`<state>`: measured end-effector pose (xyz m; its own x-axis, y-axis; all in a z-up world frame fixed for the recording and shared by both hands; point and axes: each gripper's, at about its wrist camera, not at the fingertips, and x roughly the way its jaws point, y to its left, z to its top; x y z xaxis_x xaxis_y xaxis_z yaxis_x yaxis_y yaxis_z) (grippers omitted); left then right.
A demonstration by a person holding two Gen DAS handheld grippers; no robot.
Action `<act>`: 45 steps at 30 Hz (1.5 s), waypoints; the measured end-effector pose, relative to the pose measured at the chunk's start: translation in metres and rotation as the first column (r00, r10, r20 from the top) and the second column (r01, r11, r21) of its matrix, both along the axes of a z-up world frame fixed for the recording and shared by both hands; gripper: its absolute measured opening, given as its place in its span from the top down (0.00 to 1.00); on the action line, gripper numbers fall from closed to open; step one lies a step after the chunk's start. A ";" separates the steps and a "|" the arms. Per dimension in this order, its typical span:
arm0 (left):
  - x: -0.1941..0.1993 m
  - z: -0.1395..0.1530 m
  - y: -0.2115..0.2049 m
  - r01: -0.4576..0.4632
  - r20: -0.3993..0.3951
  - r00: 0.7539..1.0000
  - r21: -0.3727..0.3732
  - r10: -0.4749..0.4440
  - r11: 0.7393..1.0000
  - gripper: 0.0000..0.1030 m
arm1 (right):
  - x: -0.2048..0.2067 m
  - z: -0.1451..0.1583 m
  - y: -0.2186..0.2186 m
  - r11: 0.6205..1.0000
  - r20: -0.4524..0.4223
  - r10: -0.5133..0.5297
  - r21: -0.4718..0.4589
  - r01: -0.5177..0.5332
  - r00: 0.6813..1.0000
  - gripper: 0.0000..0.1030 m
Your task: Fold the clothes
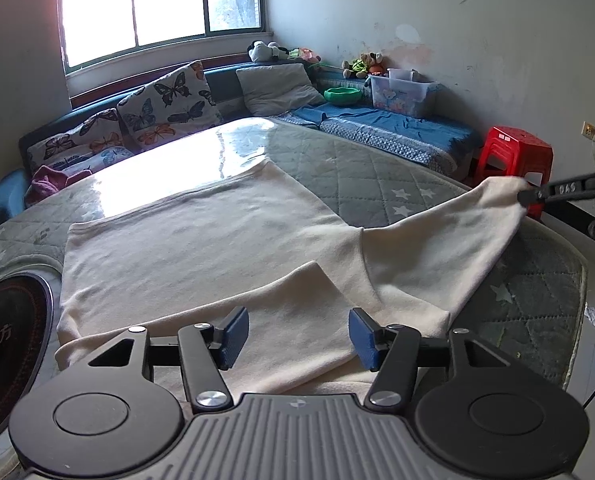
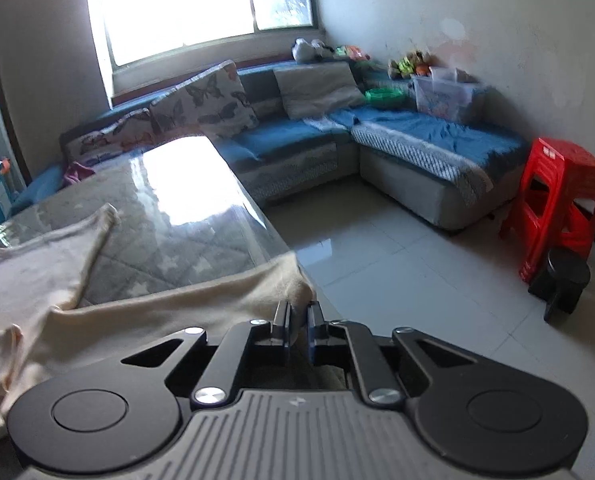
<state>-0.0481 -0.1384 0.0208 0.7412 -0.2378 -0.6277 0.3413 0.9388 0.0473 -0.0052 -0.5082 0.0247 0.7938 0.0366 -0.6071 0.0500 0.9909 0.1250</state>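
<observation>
- The cream garment (image 1: 201, 248) lies spread on the quilted table cover (image 1: 377, 168), directly ahead of the left gripper (image 1: 297, 338); its body looks mostly flat.
- One sleeve (image 1: 281, 312) already lies folded across the body, just in front of the left gripper's blue pads (image 1: 235, 336). I'd judge the fold as barely begun: one sleeve in, the other not yet, and the body still unfolded.
- The other sleeve (image 1: 449, 232) is lifted off the table, stretched out to the far right of the left gripper.
- The right gripper (image 2: 297, 320) has its fingers pinched nearly together on that sleeve's cuff (image 2: 297, 288), held up past the table edge, over the tiled floor (image 2: 397, 264).
- The left gripper is wide open, holding nothing, hovering low over the near hem, level and pointing along the garment.
- The right gripper points outward, away from the table, with the cloth trailing back to its left.
</observation>
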 end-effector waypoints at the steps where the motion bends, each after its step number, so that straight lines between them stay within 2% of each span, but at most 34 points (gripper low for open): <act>1: 0.000 0.000 0.000 0.000 0.001 1.000 -0.001 0.000 1.000 0.42 | -0.002 0.005 0.002 1.000 0.011 0.008 -0.002 -0.008 1.000 0.93; 8: 0.002 -0.007 -0.004 0.020 -0.005 1.000 -0.009 -0.020 1.000 0.41 | -0.006 0.040 0.027 0.996 0.070 0.093 -0.020 -0.092 0.993 0.93; 13: -0.001 -0.009 -0.006 0.046 0.005 0.999 -0.015 -0.046 0.999 0.41 | -0.008 0.072 0.062 0.982 0.127 0.185 -0.056 -0.179 0.974 0.93; 18: -0.008 -0.002 0.017 0.011 0.024 1.000 -0.058 -0.010 0.998 0.38 | -0.012 0.101 0.104 0.956 0.169 0.292 -0.089 -0.280 0.941 0.93; 23: -0.019 0.006 0.057 -0.071 0.051 0.996 -0.088 0.075 0.994 0.35 | -0.014 0.118 0.162 0.904 0.186 0.427 -0.123 -0.410 0.885 0.93; 30: -0.040 0.011 0.117 -0.217 0.071 0.971 -0.128 0.227 0.968 0.35 | -0.010 0.105 0.253 0.798 0.132 0.601 -0.146 -0.584 0.788 0.93; 37: -0.058 0.007 0.155 -0.312 0.056 0.945 -0.147 0.323 0.939 0.33 | -0.007 0.067 0.330 0.691 0.021 0.717 -0.152 -0.706 0.697 0.93; 42: -0.063 0.006 0.165 -0.337 0.052 0.936 -0.159 0.349 0.928 0.33 | -0.014 0.038 0.359 0.631 -0.066 0.761 -0.156 -0.760 0.645 0.92; 45: -0.065 0.005 0.171 -0.352 0.050 0.930 -0.167 0.364 0.921 0.33 | -0.021 0.032 0.360 0.609 -0.084 0.777 -0.150 -0.779 0.624 0.91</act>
<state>-0.1130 0.0330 0.0259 0.8399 -0.0353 -0.5417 -0.0181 0.9955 -0.0930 -0.0265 -0.1482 0.0563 0.5063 0.5422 -0.6706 -0.7488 0.6622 -0.0299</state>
